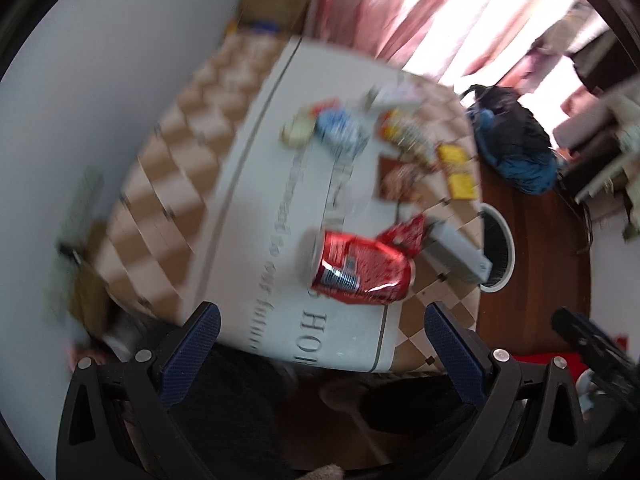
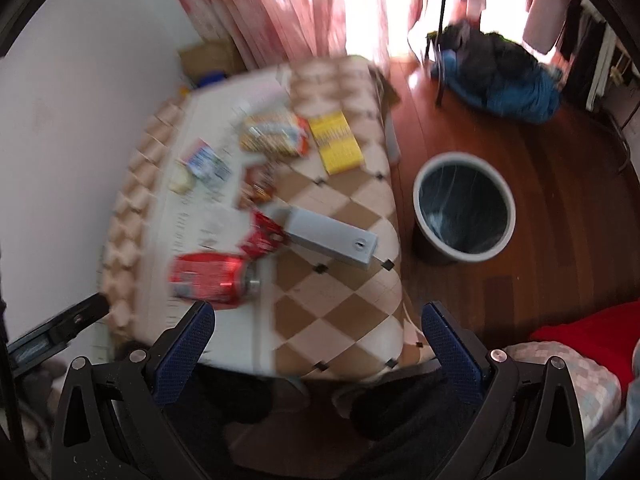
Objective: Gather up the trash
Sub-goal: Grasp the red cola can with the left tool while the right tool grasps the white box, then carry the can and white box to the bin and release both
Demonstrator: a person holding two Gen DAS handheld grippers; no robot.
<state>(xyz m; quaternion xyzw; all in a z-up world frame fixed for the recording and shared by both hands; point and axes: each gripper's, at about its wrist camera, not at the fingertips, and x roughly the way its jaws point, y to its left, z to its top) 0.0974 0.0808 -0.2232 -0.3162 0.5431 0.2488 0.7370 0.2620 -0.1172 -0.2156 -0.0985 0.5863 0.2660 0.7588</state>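
Red crushed aluminium can (image 1: pixel 362 268) lies sideways on the cloth-covered counter (image 1: pixel 256 168), nearest both wide-open, empty tools, left tool (image 1: pixel 320 340) and right tool (image 2: pixel 318 336), likely first for the grey round bin (image 2: pixel 464 208).

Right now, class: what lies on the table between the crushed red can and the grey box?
A crumpled red wrapper lies between the red can and the grey box, clearest in the right wrist view.

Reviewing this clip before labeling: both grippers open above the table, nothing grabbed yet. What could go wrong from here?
1. The crushed red can lies on its side, so it may roll or slip from the left gripper.
2. The red wrapper touches the grey box, so a grab may drag both.
3. The bin stands on the floor off the table's edge, so a drop could miss.
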